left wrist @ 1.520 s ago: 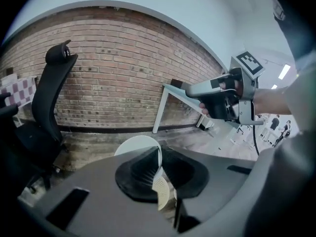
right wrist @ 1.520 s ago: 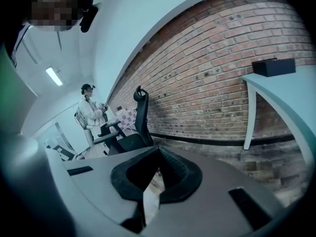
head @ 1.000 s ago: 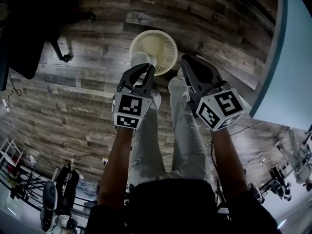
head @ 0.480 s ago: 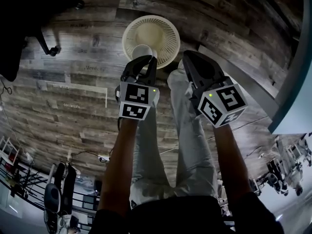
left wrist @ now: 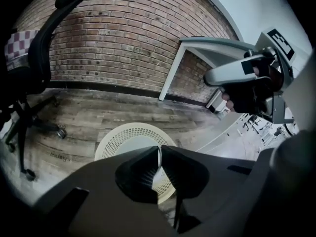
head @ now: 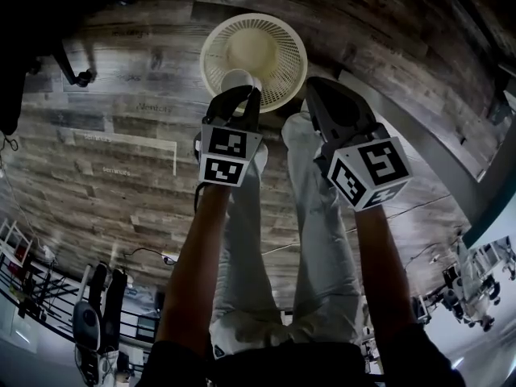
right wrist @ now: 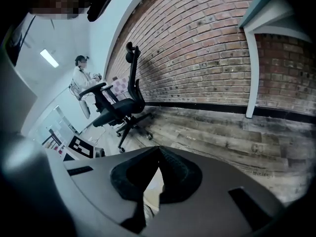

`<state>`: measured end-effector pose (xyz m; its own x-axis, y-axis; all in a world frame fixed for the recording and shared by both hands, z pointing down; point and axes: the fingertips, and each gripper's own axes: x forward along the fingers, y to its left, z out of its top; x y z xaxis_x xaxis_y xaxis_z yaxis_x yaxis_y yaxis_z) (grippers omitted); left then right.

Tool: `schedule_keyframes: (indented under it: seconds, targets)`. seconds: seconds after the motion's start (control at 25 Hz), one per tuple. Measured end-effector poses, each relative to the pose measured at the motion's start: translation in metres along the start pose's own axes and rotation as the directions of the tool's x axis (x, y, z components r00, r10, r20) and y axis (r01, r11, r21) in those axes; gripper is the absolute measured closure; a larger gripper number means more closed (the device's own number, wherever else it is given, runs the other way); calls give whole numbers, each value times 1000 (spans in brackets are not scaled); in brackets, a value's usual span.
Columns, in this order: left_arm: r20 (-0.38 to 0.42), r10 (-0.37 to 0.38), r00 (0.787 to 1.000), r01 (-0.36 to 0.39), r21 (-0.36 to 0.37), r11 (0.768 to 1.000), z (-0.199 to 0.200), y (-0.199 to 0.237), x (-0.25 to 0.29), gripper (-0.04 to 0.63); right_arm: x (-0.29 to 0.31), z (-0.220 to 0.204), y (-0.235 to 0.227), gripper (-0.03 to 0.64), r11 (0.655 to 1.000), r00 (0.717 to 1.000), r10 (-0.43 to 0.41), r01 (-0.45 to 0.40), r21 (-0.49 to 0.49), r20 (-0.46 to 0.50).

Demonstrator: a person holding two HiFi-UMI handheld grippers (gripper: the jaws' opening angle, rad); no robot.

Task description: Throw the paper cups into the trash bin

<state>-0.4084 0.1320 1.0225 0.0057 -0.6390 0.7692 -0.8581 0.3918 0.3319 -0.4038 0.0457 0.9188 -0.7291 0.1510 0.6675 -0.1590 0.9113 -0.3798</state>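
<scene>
1. Two grippers to look at here, both angled down over the wood floor [head: 121,160], with the person's legs [head: 266,216] showing right under them in the head view
2. Got the left gripper [head: 244,95] clamped on a white cup [head: 236,79], with the cup poking out past the tips
3. Checked the left gripper view too: jaws almost touching, just a thin white sliver of cup wall pinched between them
4. Lines up with the near rim of the bin [head: 274,47] in the head view, so hanging over that edge and not down inside; can't tell how high above it
5. Got the right gripper [head: 314,85] just beside the left one, off the bin's right side and over the legs; jaws closed tip to tip in the right gripper view, nothing held
6. As for the bin: cream, round, holes all over the wall, standing upright on the floor just ahead of the legs
7. Round the edges: black office chair [right wrist: 118,102] off to the left on the floor, white table [left wrist: 197,43] up against the brick wall [left wrist: 123,38], and another person [right wrist: 81,78] way back in the right gripper view, too small to say much about
</scene>
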Motion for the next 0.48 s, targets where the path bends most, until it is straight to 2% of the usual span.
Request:
schedule_keyframes:
  seconds: [0.2,0.4,0.44,0.48]
  targets:
    - [32,16,999,-15,-24,1000,-6,9,24,568,5,-17,-10,612,1000,1000,-9,8,-9,-18]
    - [68,66,996,-64,-31,997,-7,20,33,567,8,-31,-16,612,1000,999,-5,4,-10,-36]
    - [78,68,995,-65,-43,997,-7,21,32,552,8,-32,-16,612,1000,999,-1,0,-15,-38]
    - [90,66,994,-61,-58,996,-6,22,30,506,8,-33,-15,612,1000,999,2,-3,-22,-41]
